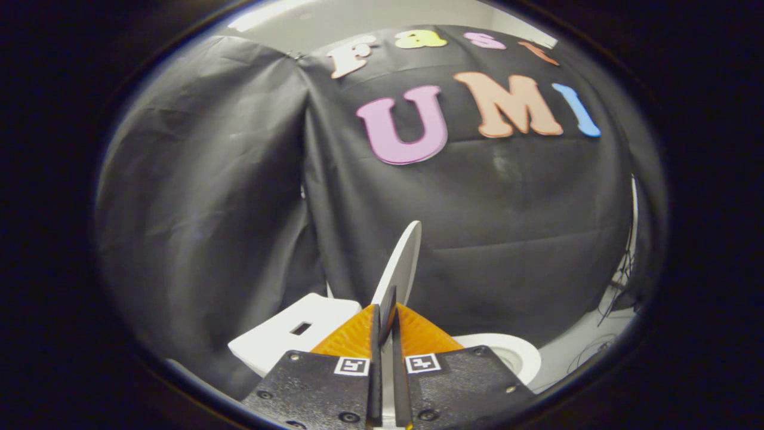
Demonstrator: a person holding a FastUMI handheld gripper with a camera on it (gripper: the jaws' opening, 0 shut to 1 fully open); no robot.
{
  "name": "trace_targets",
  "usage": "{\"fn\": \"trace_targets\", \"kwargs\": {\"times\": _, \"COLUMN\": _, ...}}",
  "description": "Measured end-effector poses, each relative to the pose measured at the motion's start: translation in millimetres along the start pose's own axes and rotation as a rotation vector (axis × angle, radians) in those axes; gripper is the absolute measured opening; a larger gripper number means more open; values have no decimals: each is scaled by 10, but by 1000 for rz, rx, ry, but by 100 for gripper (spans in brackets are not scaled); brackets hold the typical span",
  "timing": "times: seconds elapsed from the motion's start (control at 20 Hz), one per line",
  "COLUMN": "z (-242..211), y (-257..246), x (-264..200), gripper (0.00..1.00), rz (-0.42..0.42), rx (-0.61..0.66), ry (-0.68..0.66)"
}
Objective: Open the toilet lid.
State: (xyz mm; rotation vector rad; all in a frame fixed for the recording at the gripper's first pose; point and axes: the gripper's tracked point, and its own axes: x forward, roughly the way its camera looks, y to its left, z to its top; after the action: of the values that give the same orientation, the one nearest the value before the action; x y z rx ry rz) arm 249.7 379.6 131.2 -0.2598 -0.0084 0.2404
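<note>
- The toilet lid (401, 263) stands raised, nearly upright, its edge pinched between my fingers, rising just ahead of them.
- My gripper (387, 316) is clamped on that edge; I judge a slip would drop the lid onto the seat (516, 358).
- The tank (292, 334) sits beside it, near enough to knock.

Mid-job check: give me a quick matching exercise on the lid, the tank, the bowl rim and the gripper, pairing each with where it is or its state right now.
Things:
1. toilet lid
2. tank
3. bowl rim
4. gripper

Places or states:
A. low down, to the right of the fingers
B. shut, both fingers pinching the lid's edge
C. raised, edge-on, rising beyond the fingertips
D. white box with a slot, to the left of the fingers

Pairs: 1-C, 2-D, 3-A, 4-B
</note>
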Motion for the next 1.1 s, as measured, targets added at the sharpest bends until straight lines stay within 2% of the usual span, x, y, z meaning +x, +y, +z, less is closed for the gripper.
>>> {"fn": "trace_targets", "kwargs": {"times": 0.25, "z": 54, "y": 561, "x": 166, "gripper": 10, "rz": 94, "rx": -88, "ry": 3}}
{"fn": "trace_targets", "kwargs": {"times": 0.5, "z": 57, "y": 966, "x": 311, "gripper": 11, "rz": 151, "rx": -146, "ry": 11}}
{"fn": "trace_targets", "kwargs": {"times": 0.9, "z": -65, "y": 1474, "x": 448, "gripper": 11, "rz": 272, "rx": -160, "ry": 45}}
{"fn": "trace_targets", "kwargs": {"times": 1.1, "z": -83, "y": 1573, "x": 506, "gripper": 12, "rz": 302, "rx": -152, "ry": 49}}
